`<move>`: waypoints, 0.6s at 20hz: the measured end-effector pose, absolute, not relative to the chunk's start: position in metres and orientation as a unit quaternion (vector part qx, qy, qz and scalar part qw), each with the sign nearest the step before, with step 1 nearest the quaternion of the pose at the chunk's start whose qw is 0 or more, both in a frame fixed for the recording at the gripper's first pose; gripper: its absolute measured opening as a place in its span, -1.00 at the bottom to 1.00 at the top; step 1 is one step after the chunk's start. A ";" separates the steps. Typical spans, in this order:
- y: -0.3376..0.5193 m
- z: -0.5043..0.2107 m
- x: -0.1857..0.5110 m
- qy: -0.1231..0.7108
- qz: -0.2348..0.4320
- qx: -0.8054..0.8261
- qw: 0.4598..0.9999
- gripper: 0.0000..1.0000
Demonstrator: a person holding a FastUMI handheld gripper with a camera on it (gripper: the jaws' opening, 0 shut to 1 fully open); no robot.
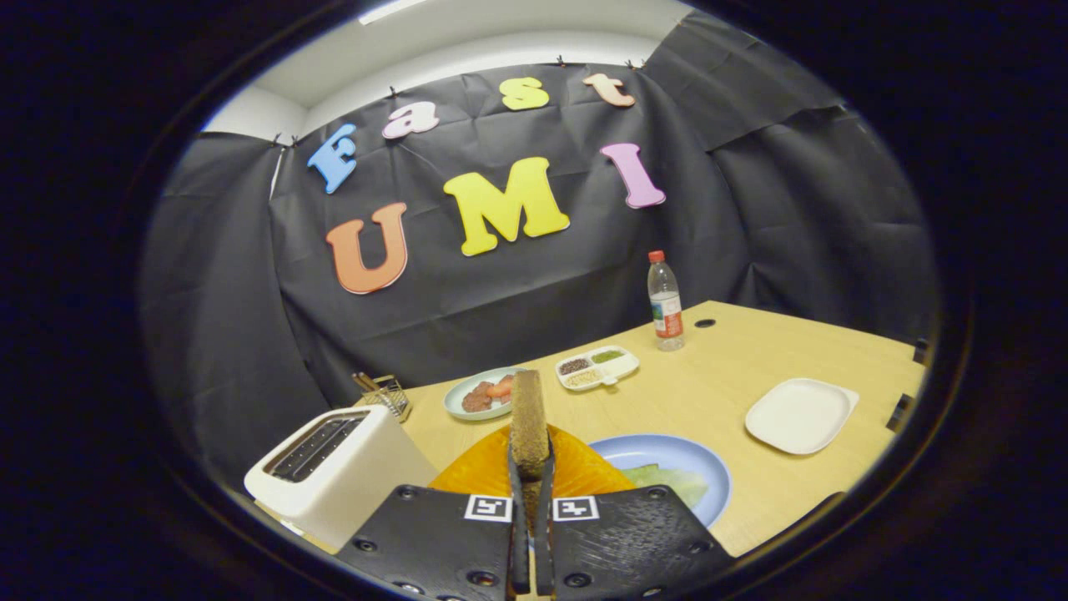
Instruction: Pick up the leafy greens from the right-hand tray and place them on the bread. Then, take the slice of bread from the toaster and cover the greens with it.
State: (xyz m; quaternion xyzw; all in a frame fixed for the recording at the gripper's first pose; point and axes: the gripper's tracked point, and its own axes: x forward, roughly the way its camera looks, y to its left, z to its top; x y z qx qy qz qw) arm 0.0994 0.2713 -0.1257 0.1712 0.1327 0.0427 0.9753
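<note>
Jaws clamp bread slice (pixel 529 413) | blue plate (pixel 667 452): greens (pixel 667 480)

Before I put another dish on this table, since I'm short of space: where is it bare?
Free: the tabletop between the water bottle, white plate and compartment tray.

Crowded: near the gripper, shut on the bread slice, by the toaster, orange plate and blue plate.

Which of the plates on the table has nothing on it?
The white square plate at the far right. The blue plate holds greens; the pale round plate holds food.
</note>
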 end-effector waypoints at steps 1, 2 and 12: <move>0.270 -0.134 0.099 0.138 0.044 0.177 0.974 -0.94; 0.274 -0.140 0.099 0.141 0.052 0.187 0.971 -0.94; 0.245 -0.171 0.095 0.162 0.040 0.217 0.962 -0.68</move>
